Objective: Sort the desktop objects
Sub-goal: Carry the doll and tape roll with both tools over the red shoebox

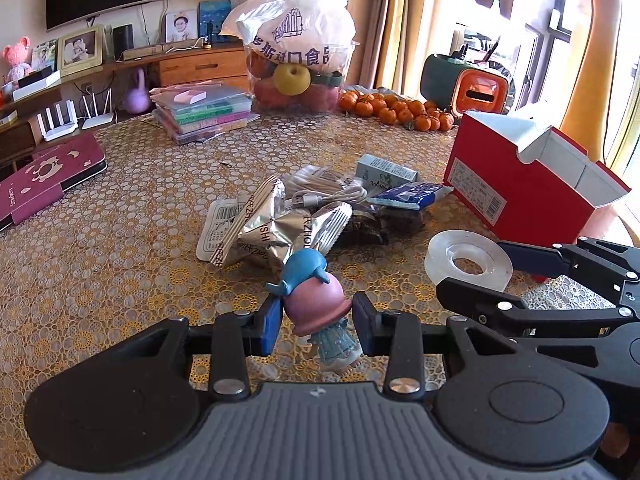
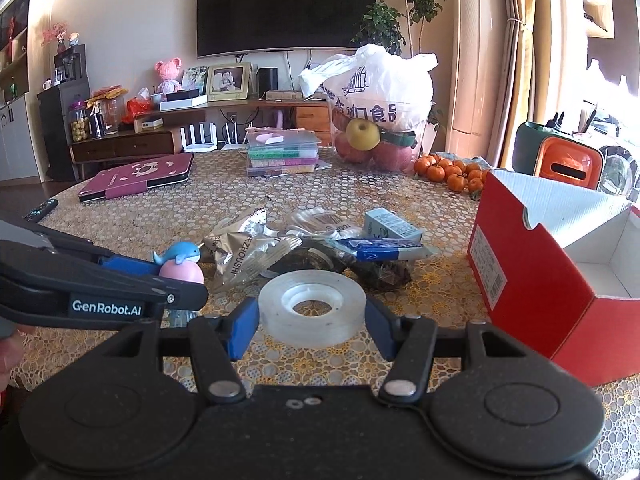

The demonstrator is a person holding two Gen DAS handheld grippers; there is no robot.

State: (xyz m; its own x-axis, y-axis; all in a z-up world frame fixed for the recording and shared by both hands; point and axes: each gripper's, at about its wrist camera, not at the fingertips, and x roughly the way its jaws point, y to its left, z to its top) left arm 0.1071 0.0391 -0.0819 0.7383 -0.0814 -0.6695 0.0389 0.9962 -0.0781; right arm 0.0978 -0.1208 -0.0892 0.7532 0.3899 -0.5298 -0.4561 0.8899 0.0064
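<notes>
A small figurine (image 1: 314,300) with a pink head and a blue whale hat leans between the blue pads of my left gripper (image 1: 316,320), which is shut on its head; its feet are at the tablecloth. A clear tape roll (image 2: 280,308) sits between the pads of my right gripper (image 2: 310,320), which is shut on it just above the table. The left wrist view shows the tape roll (image 1: 452,248) and right gripper (image 1: 470,268) at the right. An open red box (image 2: 532,280) with a white inside stands right of the tape.
A pile lies mid-table: silver foil packets (image 1: 272,232), a white cable (image 1: 332,196), a blue packet (image 1: 408,194) and a small carton (image 1: 384,170). Behind are a fruit bag (image 1: 296,48), tangerines (image 1: 396,110), stacked cases (image 1: 204,114) and a maroon tablet case (image 1: 44,180).
</notes>
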